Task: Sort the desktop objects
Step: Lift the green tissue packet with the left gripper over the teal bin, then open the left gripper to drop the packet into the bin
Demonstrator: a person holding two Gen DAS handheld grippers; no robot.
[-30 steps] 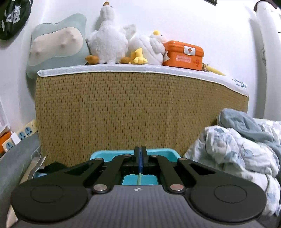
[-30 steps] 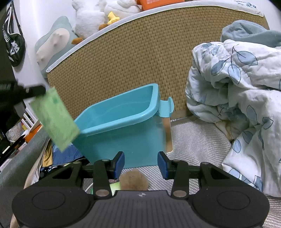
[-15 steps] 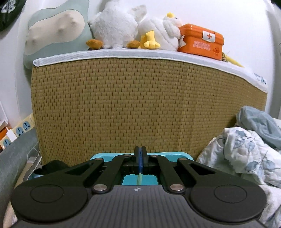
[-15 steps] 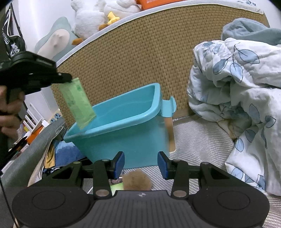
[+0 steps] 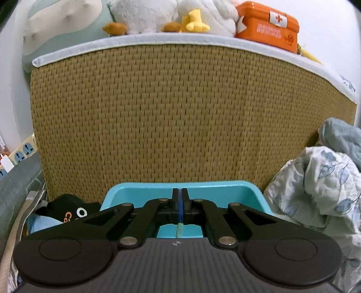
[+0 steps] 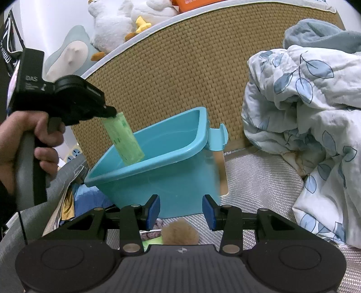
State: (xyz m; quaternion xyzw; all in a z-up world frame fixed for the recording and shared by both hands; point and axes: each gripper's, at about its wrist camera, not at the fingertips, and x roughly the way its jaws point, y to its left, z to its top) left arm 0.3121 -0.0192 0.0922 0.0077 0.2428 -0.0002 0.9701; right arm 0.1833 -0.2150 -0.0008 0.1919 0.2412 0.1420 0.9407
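Green packet: a flat, translucent green plastic packet [image 6: 123, 139] hung tilted over the open mouth of the bin, its lower end dipping below the near rim, its top edge pinched.
Left tongs: the left tongs [image 6: 111, 112] were clamped on the packet's top edge; in the left wrist view their blue pads [image 5: 179, 206] met with only the thin green edge between them.
Left hand: a hand [image 6: 27, 137] gripped the grey handle.
Bin: the turquoise rectangular plastic bin [image 6: 171, 178] stood on a grey woven mat [image 6: 259, 180], against a tall brown woven-rattan headboard [image 6: 185, 74].
Right tongs: the right tongs [image 6: 181, 211] stood apart and empty, low before the bin.
Below the right tongs: a tan fluffy ball [image 6: 179, 233] lay on the mat.
Right side: a crumpled white quilt with blue leaves [image 6: 304, 126].
Headboard top: white plush ducks [image 5: 171, 15] and an orange first-aid tin [image 5: 267, 26].
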